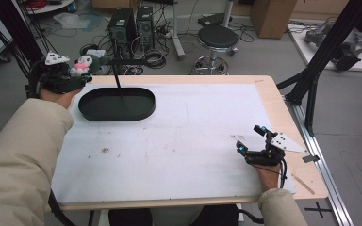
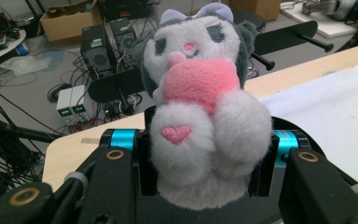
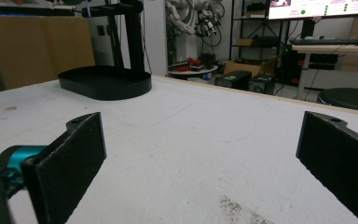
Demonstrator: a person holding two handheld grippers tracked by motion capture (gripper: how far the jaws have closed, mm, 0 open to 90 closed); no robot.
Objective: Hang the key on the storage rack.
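Observation:
A grey and white plush toy (image 2: 200,116) with a pink heart on its front sits upright between the jaws of my left gripper (image 2: 205,161), which is shut on its lower body. From above, the plush toy (image 1: 81,65) and left gripper (image 1: 78,75) hang at the table's far left corner, just left of a black oval tray (image 1: 117,104). My right gripper (image 1: 250,137) rests low over the white mat near the table's right edge, jaws wide apart with nothing between them. In its own view the right gripper (image 3: 200,158) faces the black oval tray (image 3: 105,82) across the mat.
The white mat (image 1: 179,136) covers most of the wooden table (image 1: 268,92). A thin black stand (image 1: 118,77) rises behind the tray. Beyond the far edge stand computer towers (image 1: 131,26), cables and a black stool (image 1: 216,40). Black frame legs (image 1: 318,56) stand at the right.

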